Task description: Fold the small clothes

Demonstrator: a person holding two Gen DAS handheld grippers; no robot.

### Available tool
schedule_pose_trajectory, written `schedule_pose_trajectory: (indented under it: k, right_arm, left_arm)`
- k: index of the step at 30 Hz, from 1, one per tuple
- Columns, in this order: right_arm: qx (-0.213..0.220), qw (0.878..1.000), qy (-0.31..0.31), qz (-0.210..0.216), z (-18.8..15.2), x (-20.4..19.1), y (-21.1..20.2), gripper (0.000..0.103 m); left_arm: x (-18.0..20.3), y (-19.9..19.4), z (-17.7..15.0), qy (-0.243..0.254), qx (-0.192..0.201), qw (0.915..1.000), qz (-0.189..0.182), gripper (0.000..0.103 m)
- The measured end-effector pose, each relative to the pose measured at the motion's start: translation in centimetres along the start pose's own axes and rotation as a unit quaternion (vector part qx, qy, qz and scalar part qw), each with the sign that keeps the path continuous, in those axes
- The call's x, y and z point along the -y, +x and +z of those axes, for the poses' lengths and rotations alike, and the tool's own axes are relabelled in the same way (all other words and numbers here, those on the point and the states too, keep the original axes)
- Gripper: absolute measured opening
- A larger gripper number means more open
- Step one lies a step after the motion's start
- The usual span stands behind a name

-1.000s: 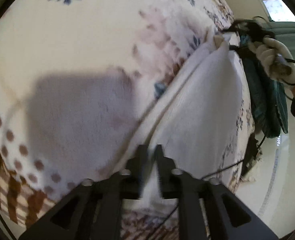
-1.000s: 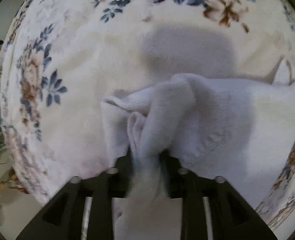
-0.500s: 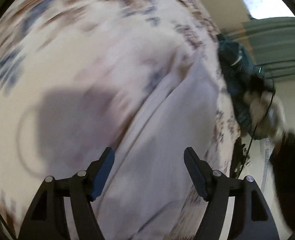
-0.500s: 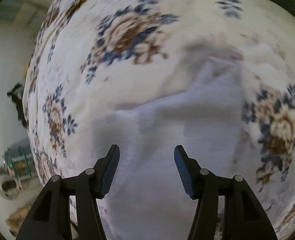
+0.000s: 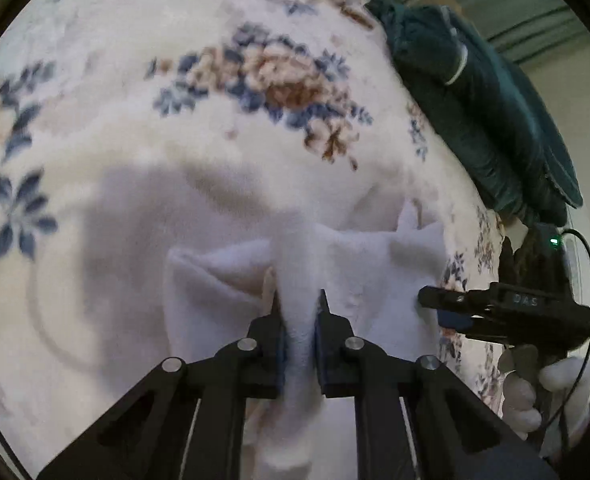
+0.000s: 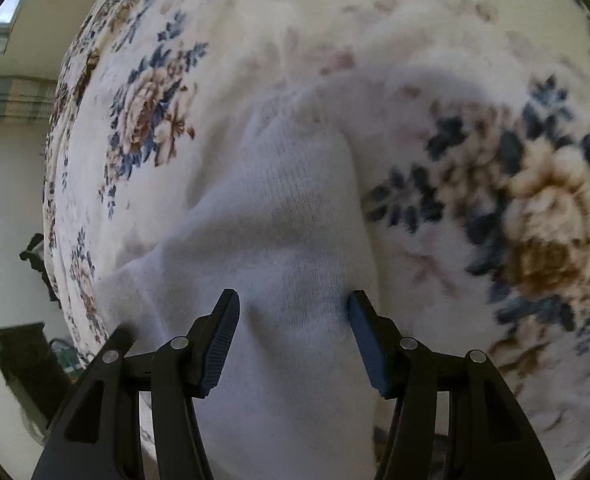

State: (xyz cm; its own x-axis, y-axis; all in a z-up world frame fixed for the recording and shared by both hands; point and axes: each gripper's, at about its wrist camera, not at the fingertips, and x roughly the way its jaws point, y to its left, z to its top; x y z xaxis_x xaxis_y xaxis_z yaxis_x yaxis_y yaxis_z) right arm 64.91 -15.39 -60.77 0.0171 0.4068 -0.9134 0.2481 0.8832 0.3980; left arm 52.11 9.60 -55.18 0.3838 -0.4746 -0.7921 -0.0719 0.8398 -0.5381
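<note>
L gripper (image 5: 299, 312) fingers, spread 0.5 s ago, have just closed, pinching white garment (image 5: 223, 304) ridge. R gripper (image 6: 291, 332) fingers spread, straddling cloth. Fold partly done; another fold left.

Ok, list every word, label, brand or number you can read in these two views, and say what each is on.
"DAS": faint raised letters on the black body of the right tongs, seen from the left wrist view; blurred, so the reading is uncertain.
Nothing else: no readable label shows on the white garment, the floral blanket or the dark green cloth.
</note>
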Motion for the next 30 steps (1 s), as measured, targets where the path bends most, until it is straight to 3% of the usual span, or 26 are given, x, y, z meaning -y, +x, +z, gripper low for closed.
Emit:
schedule_pose_trajectory:
  k: [1, 2, 3, 6, 8, 11, 13, 14, 15, 19, 22, 25, 28, 30]
  right_arm:
    - [0.006, 1.000, -0.005, -0.002, 0.0, -0.2, 0.1, 0.054]
    - [0.013, 1.000, -0.010, -0.008, 0.0, -0.5, -0.1, 0.028]
    - [0.022, 0.999, -0.020, -0.013, 0.0, -0.9, -0.4, 0.013]
    - [0.047, 0.998, -0.044, 0.002, 0.3, -2.4, -1.6, 0.012]
    - [0.041, 0.998, -0.048, -0.011, 0.7, -2.7, -1.2, 0.012]
    - [0.015, 0.999, -0.036, -0.021, 1.0, -2.1, -0.3, 0.013]
    - [-0.002, 1.000, -0.030, -0.003, 0.0, -1.4, -0.7, 0.020]
    - [-0.008, 1.000, -0.029, 0.003, -0.8, -0.9, -1.1, 0.036]
    - [-0.016, 0.999, -0.030, 0.015, -2.3, -0.3, -1.9, 0.050]
    - [-0.054, 0.997, -0.040, 0.041, -9.4, 3.0, -3.8, 0.053]
    - [-0.094, 0.994, -0.033, 0.041, -16.9, 6.8, -3.8, 0.053]
    - [-0.136, 0.990, -0.008, 0.026, -24.6, 10.6, -2.1, 0.053]
    - [-0.172, 0.984, 0.039, 0.034, -31.4, 13.9, 0.7, 0.053]
    - [-0.171, 0.983, 0.057, 0.043, -34.4, 14.8, 2.0, 0.053]
  left_arm:
    - [-0.1, -0.8, -0.2, 0.001, 0.010, 1.0000, 0.002, 0.009]
    - [-0.5, -1.5, -0.2, -0.002, 0.019, 0.9998, 0.000, 0.009]
    - [-1.1, -2.7, -0.4, -0.006, 0.034, 0.9993, -0.011, 0.009]
    - [-3.2, -3.3, -0.1, -0.028, 0.045, 0.9986, -0.002, 0.009]
    - [-5.3, -2.3, 0.3, -0.058, 0.036, 0.9977, 0.002, 0.009]
    - [-6.7, -1.4, 0.2, -0.096, 0.014, 0.9950, -0.024, 0.015]
    - [-6.0, -2.7, -0.5, -0.099, 0.013, 0.9947, -0.027, 0.042]
    - [-5.6, -3.5, -1.0, -0.097, 0.016, 0.9945, -0.035, 0.048]
    - [-5.1, -4.5, -1.7, -0.098, 0.019, 0.9938, -0.049, 0.058]
    - [-3.5, -9.4, -7.0, -0.093, 0.013, 0.9932, -0.068, 0.059]
    - [-2.4, -12.8, -12.8, -0.086, -0.010, 0.9953, -0.044, 0.059]
    - [-1.6, -14.9, -19.3, -0.083, -0.044, 0.9955, 0.003, 0.059]
    - [-2.2, -15.0, -25.2, -0.106, -0.087, 0.9894, 0.045, 0.059]
    - [-3.1, -14.2, -28.6, -0.123, -0.109, 0.9834, 0.077, 0.059]
